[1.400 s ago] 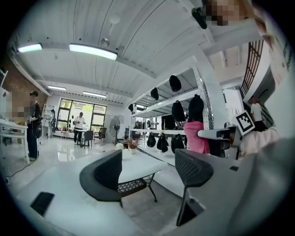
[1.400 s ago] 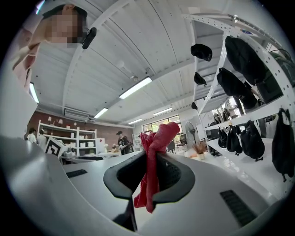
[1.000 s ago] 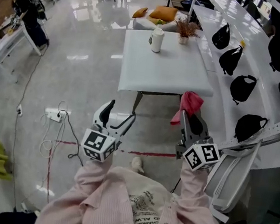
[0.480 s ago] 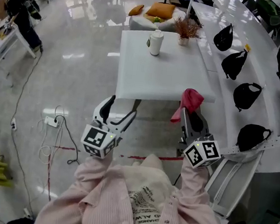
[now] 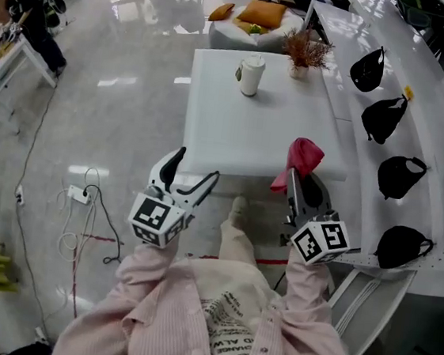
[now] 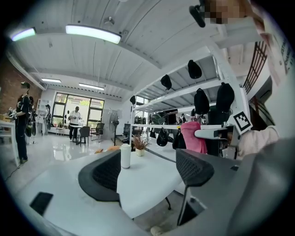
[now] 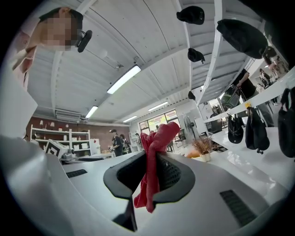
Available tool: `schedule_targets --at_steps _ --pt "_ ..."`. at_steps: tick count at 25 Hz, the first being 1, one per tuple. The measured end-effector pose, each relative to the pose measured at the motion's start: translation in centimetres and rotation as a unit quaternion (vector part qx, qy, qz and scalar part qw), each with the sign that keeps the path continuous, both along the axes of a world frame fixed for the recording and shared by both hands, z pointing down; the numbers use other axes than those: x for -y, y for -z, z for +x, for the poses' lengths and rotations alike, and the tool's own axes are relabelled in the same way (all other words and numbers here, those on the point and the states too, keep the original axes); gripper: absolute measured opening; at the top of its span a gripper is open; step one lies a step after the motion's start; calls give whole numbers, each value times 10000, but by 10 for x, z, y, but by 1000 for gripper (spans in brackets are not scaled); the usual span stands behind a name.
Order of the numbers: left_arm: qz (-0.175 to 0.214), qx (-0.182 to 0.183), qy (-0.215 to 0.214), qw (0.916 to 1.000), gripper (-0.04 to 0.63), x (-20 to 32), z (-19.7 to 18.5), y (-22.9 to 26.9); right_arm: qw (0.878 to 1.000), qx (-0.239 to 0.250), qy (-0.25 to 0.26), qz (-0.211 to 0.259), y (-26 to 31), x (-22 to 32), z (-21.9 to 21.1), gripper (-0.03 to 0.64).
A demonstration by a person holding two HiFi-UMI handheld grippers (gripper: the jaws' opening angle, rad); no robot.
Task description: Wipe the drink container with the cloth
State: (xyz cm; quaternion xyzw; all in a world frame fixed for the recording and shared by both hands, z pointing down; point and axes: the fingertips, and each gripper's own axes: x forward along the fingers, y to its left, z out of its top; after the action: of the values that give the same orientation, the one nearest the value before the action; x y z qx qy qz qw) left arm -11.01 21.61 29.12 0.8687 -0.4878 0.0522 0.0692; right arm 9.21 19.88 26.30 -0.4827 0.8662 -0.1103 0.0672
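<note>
drink container (image 5: 251, 76) sits at the far end of the white table (image 5: 235, 134), well apart from both tools. my right gripper (image 5: 301, 182) is clamped on the red cloth (image 5: 302, 159) (ready for wiping); my left gripper (image 5: 195, 170) is wide open, empty, probably to steady it.

Left gripper (image 5: 197, 166) gapes wide; right gripper (image 5: 304, 180) is clamped; both point forward.

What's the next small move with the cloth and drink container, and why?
Probably step closer and extend the left tool toward the drink container: it stands at the far side of the table, beyond both tools. The left tool's jaws are open and empty, while the right tool is shut on the cloth.
</note>
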Motion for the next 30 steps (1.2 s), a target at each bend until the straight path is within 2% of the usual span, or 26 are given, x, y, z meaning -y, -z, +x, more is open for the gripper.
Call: schedule_targets --at_steps 15,22,30 --pt "-352 8 115 9993 357 192 20 -19 9978 11 526 -415 -27 204 -1 48" --pt "-553 19 53 9985 370 268 34 -32 9956 6 681 -651 -44 274 -1 48" --pt "-750 94 52 9971 371 324 38 -48 9942 51 746 -777 -56 332 -1 48"
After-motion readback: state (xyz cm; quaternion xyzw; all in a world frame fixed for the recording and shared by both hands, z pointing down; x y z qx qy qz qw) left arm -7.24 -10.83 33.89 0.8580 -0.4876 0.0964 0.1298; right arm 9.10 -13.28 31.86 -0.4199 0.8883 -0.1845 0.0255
